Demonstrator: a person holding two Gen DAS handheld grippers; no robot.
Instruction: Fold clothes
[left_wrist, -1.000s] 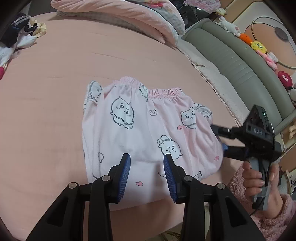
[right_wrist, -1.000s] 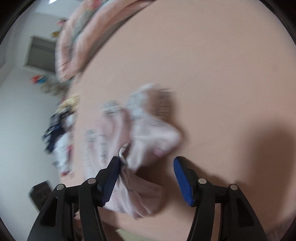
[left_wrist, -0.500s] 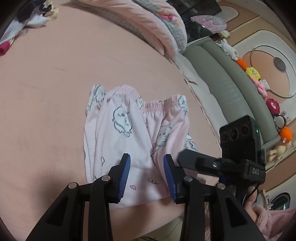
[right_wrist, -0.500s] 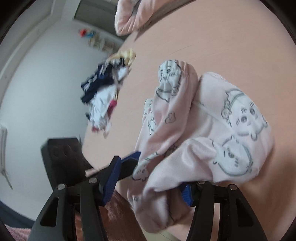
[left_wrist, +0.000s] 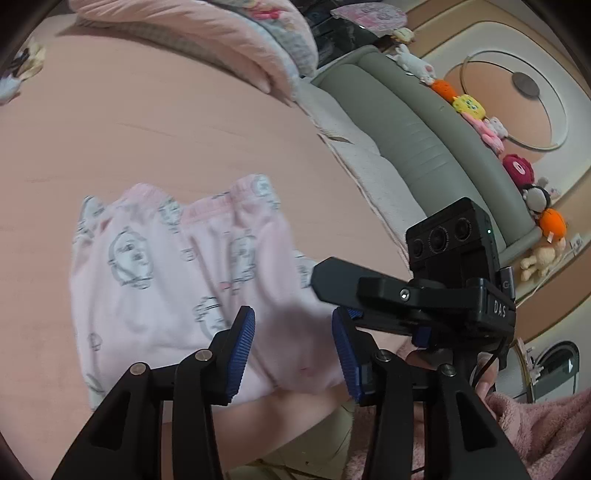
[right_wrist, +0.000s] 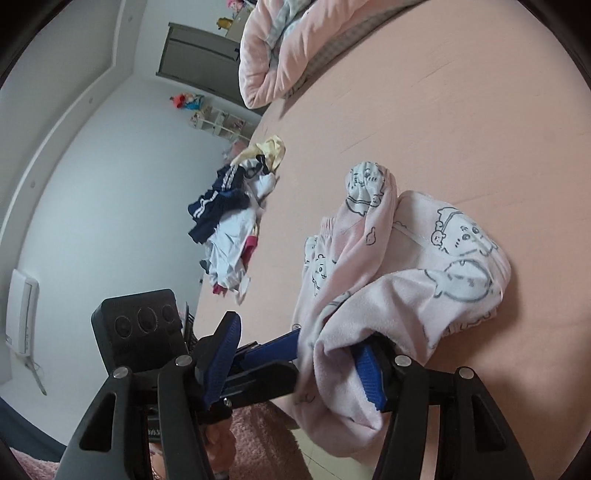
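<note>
Bed with pink sheet (left_wrist: 155, 122). On it: pink cartoon-print pyjama pants (left_wrist: 166, 280) near its front edge, folded pink duvet (left_wrist: 207, 33) at the far end beyond the pants, mixed clothes pile (right_wrist: 232, 221) well apart from the pants by the side edge.

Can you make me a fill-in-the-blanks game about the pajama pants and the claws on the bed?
1. The pants with cartoon animals are coloured ____.
2. They lie on a bed sheet that is ____.
3. In the left wrist view, the plush toys sit along a grey ____.
4. The pads on the left claw are coloured ____.

Missing words: pink; peach; headboard; blue
</note>
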